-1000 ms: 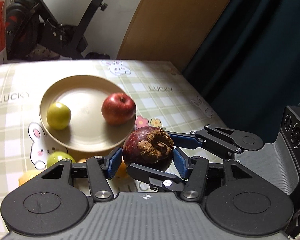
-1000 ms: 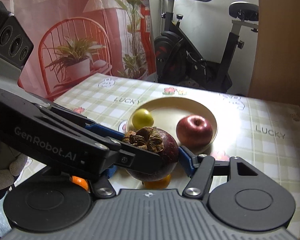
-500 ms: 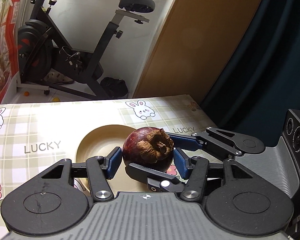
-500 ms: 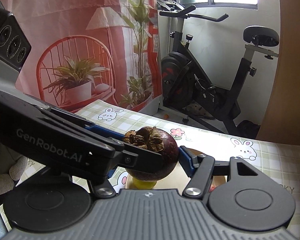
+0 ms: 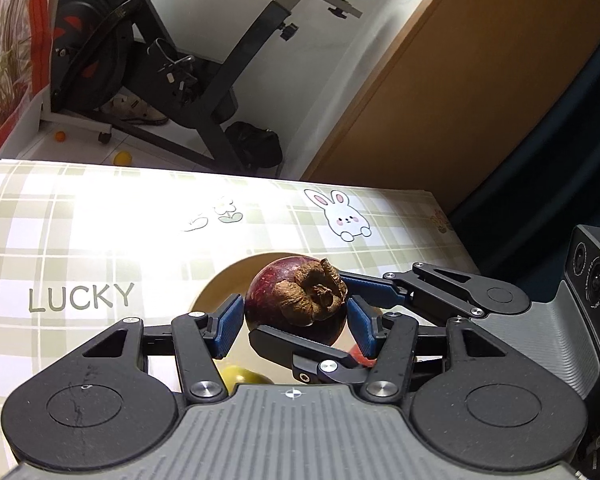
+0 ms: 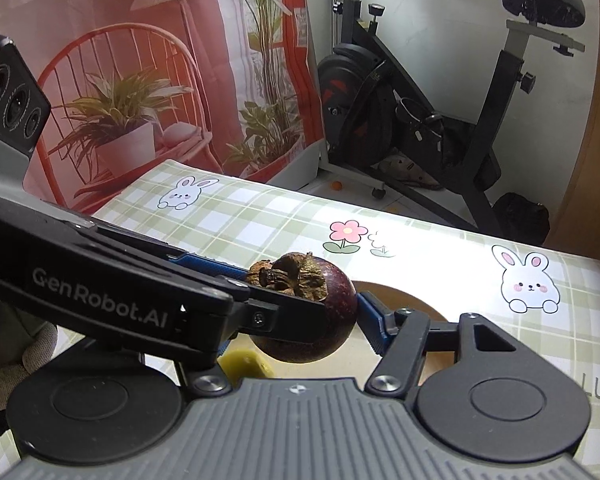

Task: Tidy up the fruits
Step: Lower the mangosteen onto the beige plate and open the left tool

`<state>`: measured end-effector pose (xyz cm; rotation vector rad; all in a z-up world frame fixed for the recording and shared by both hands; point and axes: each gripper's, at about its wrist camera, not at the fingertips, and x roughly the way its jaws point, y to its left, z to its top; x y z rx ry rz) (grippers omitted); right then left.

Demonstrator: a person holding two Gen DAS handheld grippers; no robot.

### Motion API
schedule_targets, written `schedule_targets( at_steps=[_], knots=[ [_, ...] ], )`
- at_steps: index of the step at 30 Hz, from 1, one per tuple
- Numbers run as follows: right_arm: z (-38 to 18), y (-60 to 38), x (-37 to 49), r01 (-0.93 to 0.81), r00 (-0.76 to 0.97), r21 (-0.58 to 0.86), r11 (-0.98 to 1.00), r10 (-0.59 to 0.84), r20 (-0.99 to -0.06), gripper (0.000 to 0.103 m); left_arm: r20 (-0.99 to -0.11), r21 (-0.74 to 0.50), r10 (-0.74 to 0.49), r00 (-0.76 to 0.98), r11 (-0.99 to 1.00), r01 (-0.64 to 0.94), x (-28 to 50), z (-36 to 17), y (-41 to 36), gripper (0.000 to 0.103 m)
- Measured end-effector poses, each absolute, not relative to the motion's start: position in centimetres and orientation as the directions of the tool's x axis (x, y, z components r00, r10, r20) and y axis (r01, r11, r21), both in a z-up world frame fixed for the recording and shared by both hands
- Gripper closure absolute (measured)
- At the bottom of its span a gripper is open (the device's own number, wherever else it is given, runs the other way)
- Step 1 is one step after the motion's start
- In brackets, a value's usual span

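Checked tabletop [image 5: 100,240] below; I've got both the left hand-held gripper [image 5: 296,320] and right hand-held gripper [image 6: 300,312] clamped on one mangosteen [image 5: 296,300] above the plate [image 6: 400,296].

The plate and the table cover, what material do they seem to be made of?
The plate looks like matte beige plastic or bamboo fibre: even colour, no gloss; I cannot say which. The table cover seems a smooth printed vinyl sheet, because it reflects a bright glare.

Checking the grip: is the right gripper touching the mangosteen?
Touching. The right wrist view shows the right gripper's blue pad pressed against the right side of the mangosteen.
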<state>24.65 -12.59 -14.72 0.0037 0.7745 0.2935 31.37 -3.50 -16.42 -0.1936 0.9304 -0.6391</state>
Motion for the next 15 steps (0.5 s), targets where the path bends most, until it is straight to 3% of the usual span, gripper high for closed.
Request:
schedule_targets(
  at_steps=[15],
  knots=[
    [-17.9, -11.6, 27.2, -0.245, 0.6, 0.103, 0.964, 0.234, -0.765, 0.039, -0.707, -0.431, -0.565, 0.425, 0.821, 0.375, 33.3, -19.8, -2.5, 0.045]
  ],
)
